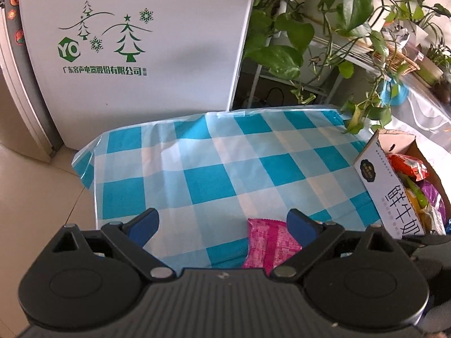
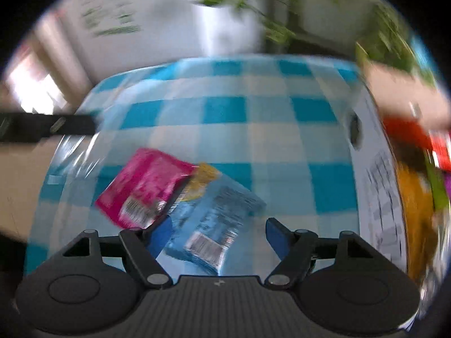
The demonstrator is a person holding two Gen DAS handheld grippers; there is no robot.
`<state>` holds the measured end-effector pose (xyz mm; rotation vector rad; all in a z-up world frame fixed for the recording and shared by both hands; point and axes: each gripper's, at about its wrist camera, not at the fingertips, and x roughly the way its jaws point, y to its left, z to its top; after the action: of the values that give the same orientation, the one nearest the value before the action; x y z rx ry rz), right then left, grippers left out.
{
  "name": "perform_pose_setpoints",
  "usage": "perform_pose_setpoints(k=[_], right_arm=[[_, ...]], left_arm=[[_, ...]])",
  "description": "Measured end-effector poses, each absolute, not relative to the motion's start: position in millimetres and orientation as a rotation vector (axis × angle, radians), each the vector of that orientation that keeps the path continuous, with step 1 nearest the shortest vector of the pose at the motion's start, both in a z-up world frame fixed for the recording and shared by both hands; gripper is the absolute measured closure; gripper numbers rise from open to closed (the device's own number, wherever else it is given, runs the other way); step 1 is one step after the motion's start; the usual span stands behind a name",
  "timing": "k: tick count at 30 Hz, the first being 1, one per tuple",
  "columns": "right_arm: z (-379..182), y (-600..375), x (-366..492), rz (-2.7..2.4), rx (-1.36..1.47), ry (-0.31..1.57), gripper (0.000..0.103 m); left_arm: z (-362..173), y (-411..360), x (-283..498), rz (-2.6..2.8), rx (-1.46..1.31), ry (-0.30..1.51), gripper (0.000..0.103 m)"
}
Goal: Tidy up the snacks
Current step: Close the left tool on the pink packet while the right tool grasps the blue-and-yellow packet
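Fingers (image 1: 152, 222) of both grippers stand apart, empty, above pink packet (image 2: 143, 186) and blue packet (image 2: 214, 225).

The right wrist view is motion-blurred, so print on the blue packet (image 2: 214, 225) (and the box (image 2: 377, 186)) is unreadable.

Both hand-held tools look alike. The left tongs (image 1: 222, 225) have a matte black plastic body with fine ridges across the middle and a small pale mark at its centre. On each side sits a rounded black housing with a raised disc and a triangular cut-out above it. Black link arms run forward from silver pivot pins to flat blue fingers (image 1: 146, 222). The right tongs (image 2: 220, 232) show the same ridged black body, silver pins and blue fingers (image 2: 277, 236).
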<state>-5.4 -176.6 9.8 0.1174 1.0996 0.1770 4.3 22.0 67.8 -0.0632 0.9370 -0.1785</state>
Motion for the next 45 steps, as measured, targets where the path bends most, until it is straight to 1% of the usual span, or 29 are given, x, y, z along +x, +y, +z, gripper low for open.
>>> perform_pose_setpoints(k=[2,4,11,14,16,19,23,29,31,35,37,43,45], right_arm=[[7.8,-186.8,-3.4,0.148,0.230,1.097,0.022],[8.5,-186.4,-2.8,0.140,0.256,1.096,0.022],[6.5,-159.2,-9.1,0.098,0.138,1.062,0.023],[7.5,-156.4,-8.8,0.106,0.080,1.048,0.026],[10.6,-156.2,-8.1,0.130,0.065,1.054,0.036],[14.3,-160.7,-7.9,0.105,0.018,1.053,0.041],[19.3,-172.3,-10.6,0.123,0.023,1.055,0.042],[27.8,-193.9,-14.4,0.101,0.125,1.043,0.039],[31.6,-198.5,-15.2,0.100,0.156,1.036,0.035],[35.2,-201.8,-14.6,0.083,0.178,1.028,0.033],[34.7,-202.2,-13.1,0.078,0.196,1.037,0.024],[24.2,-204.0,-7.2,0.041,0.262,1.082,0.023],[21.3,-200.5,-4.9,0.027,0.255,1.093,0.023]], left_arm=[[67.0,20.8,5.0,-0.177,-0.062,0.940,0.006],[65.5,19.5,6.0,-0.178,-0.061,0.946,0.006],[60.3,14.9,6.8,-0.179,-0.037,0.960,0.006],[56.6,14.2,7.5,-0.179,-0.031,0.970,0.006],[54.9,13.4,7.3,-0.186,-0.025,0.975,0.006],[52.0,8.3,6.6,-0.198,0.010,0.985,0.006],[47.4,-3.8,3.2,-0.245,0.071,0.994,0.006],[39.1,-25.2,-5.6,-0.328,0.189,0.990,0.006],[35.3,-29.6,-7.0,-0.343,0.212,0.995,0.006],[26.4,-35.3,-5.5,-0.367,0.218,1.008,0.006],[22.0,-38.6,-4.3,-0.377,0.220,1.009,0.006],[4.7,-46.1,2.5,-0.386,0.220,1.021,0.006],[-0.4,-46.4,4.2,-0.382,0.222,1.017,0.001]])
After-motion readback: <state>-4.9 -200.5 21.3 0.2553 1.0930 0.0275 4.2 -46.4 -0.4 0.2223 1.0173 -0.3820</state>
